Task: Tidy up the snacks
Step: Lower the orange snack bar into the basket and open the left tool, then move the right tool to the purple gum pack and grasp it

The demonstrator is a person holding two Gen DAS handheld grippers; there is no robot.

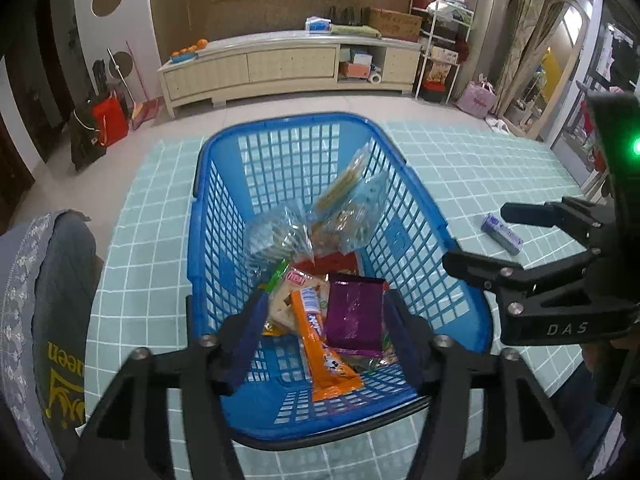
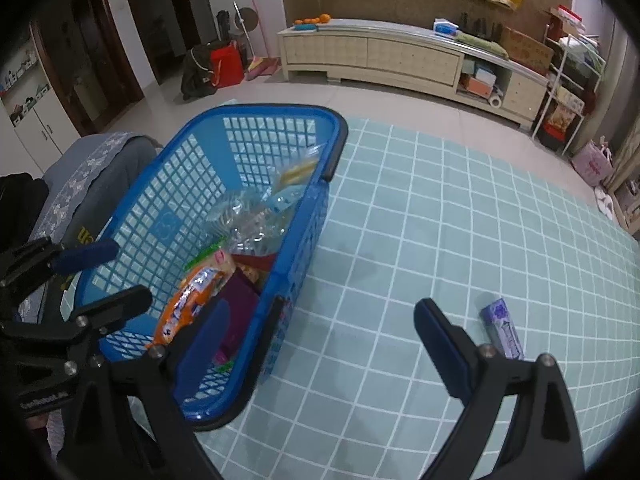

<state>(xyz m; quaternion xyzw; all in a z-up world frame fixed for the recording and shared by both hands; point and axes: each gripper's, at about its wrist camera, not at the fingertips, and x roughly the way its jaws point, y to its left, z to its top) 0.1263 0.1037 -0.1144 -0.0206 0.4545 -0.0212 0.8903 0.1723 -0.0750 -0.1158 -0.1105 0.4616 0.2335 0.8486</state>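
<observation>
A blue mesh basket (image 1: pixel 280 128) stands on the teal checked tablecloth (image 1: pixel 480 168) and holds several snacks: a purple packet (image 1: pixel 354 312), an orange packet (image 1: pixel 320 340), and clear bags (image 1: pixel 280 236). A blurred see-through cracker bag (image 1: pixel 344 188) leans against the basket's far right wall. My left gripper (image 1: pixel 326 332) hangs open over the basket's near end, pads clear of the packets below. My right gripper (image 2: pixel 320 336) is open above the cloth, just right of the basket (image 2: pixel 256 116). A small purple pack (image 2: pixel 504 330) lies on the cloth beside its right finger.
A chair with a grey embroidered cover (image 1: pixel 48 300) stands against the table's left side. Bare cloth (image 2: pixel 440 208) stretches to the right of the basket. A long cream cabinet (image 1: pixel 288 64) and shelving stand across the room.
</observation>
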